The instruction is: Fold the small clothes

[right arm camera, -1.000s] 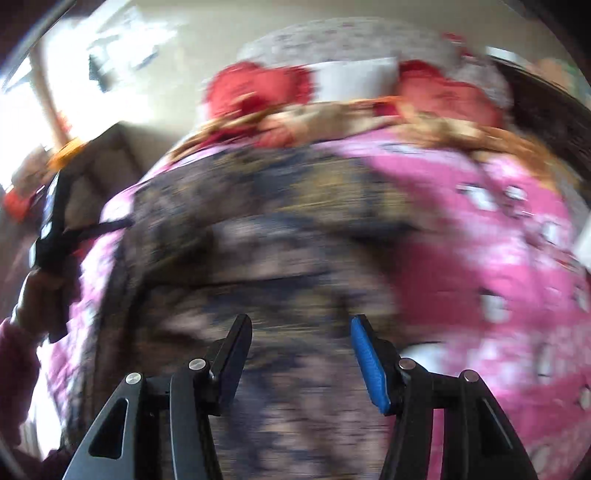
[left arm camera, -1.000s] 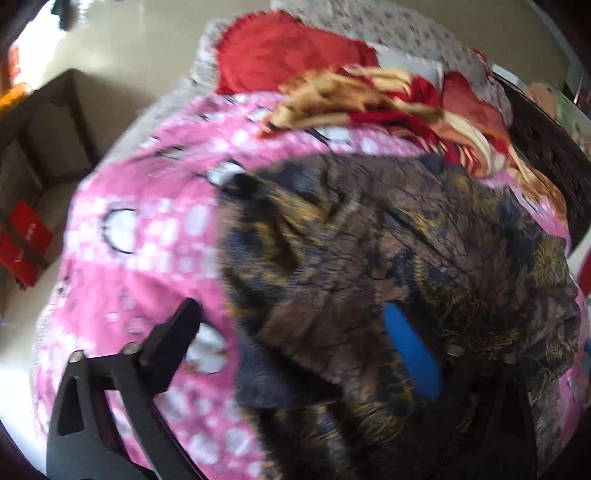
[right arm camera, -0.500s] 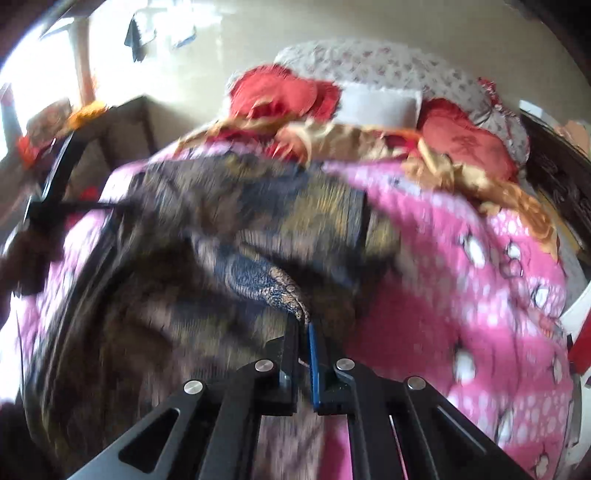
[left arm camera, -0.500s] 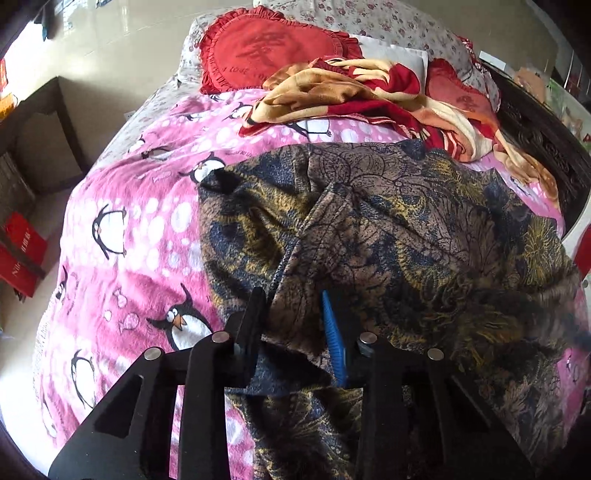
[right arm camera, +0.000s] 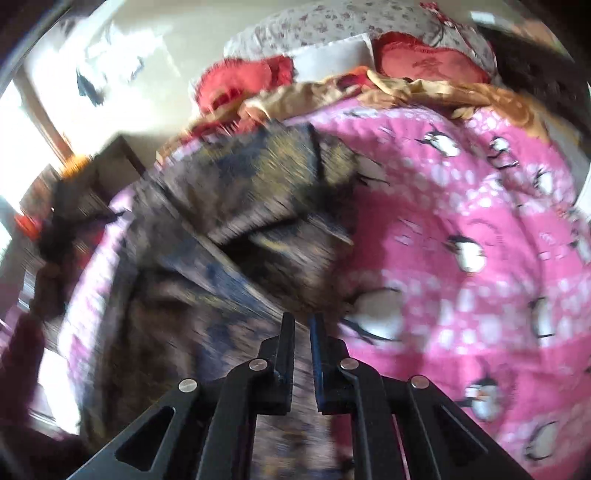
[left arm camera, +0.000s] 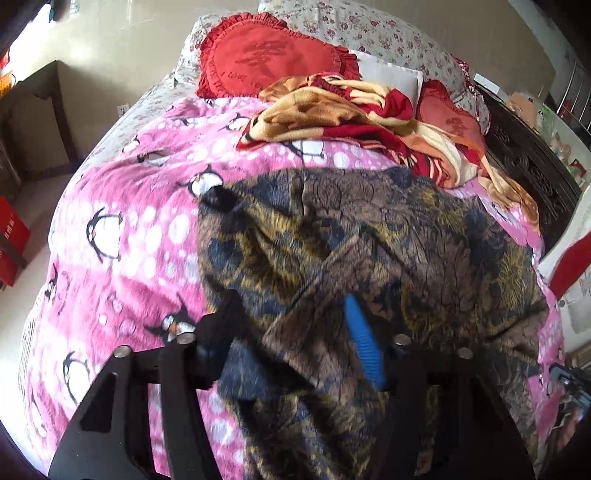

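A dark brown, navy and gold patterned garment [left arm camera: 369, 236] lies crumpled on the pink penguin blanket [left arm camera: 122, 236]. My left gripper [left arm camera: 291, 321] is open over its near left edge, and a fold of cloth lies between the fingers. In the right wrist view, which is blurred, the same garment [right arm camera: 229, 229] lies on the left of the blanket [right arm camera: 480, 221]. My right gripper [right arm camera: 303, 325] has its jaws nearly together above the garment's right edge; whether cloth is pinched between them is unclear.
A red and tan blanket [left arm camera: 354, 114] is bunched at the bed's far end. Red heart cushions [left arm camera: 273, 62] and a floral pillow [left arm camera: 369, 33] lie behind it. A dark wooden bedside cabinet [left arm camera: 33, 122] stands left. A dark carved bed frame [left arm camera: 524, 158] runs along the right.
My left gripper, closed around a fold half a second ago, has opened. My right gripper has stayed nearly closed and swung sideways, blurring its view.
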`<act>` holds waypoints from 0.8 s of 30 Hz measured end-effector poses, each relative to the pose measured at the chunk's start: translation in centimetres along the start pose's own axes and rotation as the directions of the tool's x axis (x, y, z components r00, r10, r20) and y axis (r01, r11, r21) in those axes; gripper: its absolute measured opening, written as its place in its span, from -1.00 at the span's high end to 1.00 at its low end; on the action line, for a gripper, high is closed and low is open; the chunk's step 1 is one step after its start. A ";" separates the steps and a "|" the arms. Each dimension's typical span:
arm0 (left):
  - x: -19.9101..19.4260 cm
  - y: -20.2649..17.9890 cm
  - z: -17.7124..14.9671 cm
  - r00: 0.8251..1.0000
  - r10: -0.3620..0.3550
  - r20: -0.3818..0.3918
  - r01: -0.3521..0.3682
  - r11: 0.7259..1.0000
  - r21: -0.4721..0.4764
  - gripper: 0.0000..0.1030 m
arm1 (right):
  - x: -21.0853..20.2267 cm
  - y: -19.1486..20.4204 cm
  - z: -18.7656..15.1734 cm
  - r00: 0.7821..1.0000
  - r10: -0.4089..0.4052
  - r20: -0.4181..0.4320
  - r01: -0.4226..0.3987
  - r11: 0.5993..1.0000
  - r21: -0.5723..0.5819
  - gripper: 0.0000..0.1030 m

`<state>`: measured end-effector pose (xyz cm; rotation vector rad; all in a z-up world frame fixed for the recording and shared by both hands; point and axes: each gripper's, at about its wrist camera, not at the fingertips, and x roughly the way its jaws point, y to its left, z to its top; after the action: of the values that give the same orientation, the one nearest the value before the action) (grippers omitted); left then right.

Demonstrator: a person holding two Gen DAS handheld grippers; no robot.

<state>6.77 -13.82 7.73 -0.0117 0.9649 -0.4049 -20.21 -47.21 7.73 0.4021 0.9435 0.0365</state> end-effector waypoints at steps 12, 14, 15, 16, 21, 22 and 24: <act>-0.8 1.6 -1.0 0.999 0.009 -0.045 -0.011 0.999 -0.030 -0.17 | 14.8 17.0 10.3 0.979 0.200 -0.050 -0.206 0.940 -0.273 -0.35; -1.5 2.3 -1.2 0.999 0.011 -0.038 -0.013 0.999 -0.036 -0.17 | 17.5 18.3 11.1 0.979 0.183 -0.084 -0.200 0.933 -0.300 -0.33; -1.9 2.8 -1.3 0.999 0.010 -0.034 -0.011 0.999 -0.043 -0.17 | 19.0 19.1 11.3 0.979 0.173 -0.109 -0.199 0.929 -0.311 -0.26; -2.3 3.3 -1.5 1.000 0.005 -0.031 -0.007 0.998 -0.056 -0.17 | 20.1 19.5 11.3 0.977 0.166 -0.131 -0.201 0.923 -0.328 0.09; -4.4 5.6 -2.2 1.000 -0.014 -0.007 0.013 0.994 -0.106 -0.17 | 18.0 21.2 10.5 0.979 0.181 -0.090 -0.201 0.907 -0.371 0.94; -4.9 6.0 -2.5 1.000 -0.015 0.000 0.015 0.994 -0.108 -0.17 | 16.9 21.5 10.3 0.977 0.198 -0.075 -0.212 0.901 -0.378 0.94; -5.8 6.6 -3.0 1.000 -0.015 0.007 0.016 0.993 -0.117 -0.17 | 13.2 23.2 8.5 0.971 0.236 -0.037 -0.229 0.874 -0.429 0.94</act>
<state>3.67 -5.19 9.44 -0.1272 0.9823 -0.3617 -2.30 -25.76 9.96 0.1003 0.8367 0.4564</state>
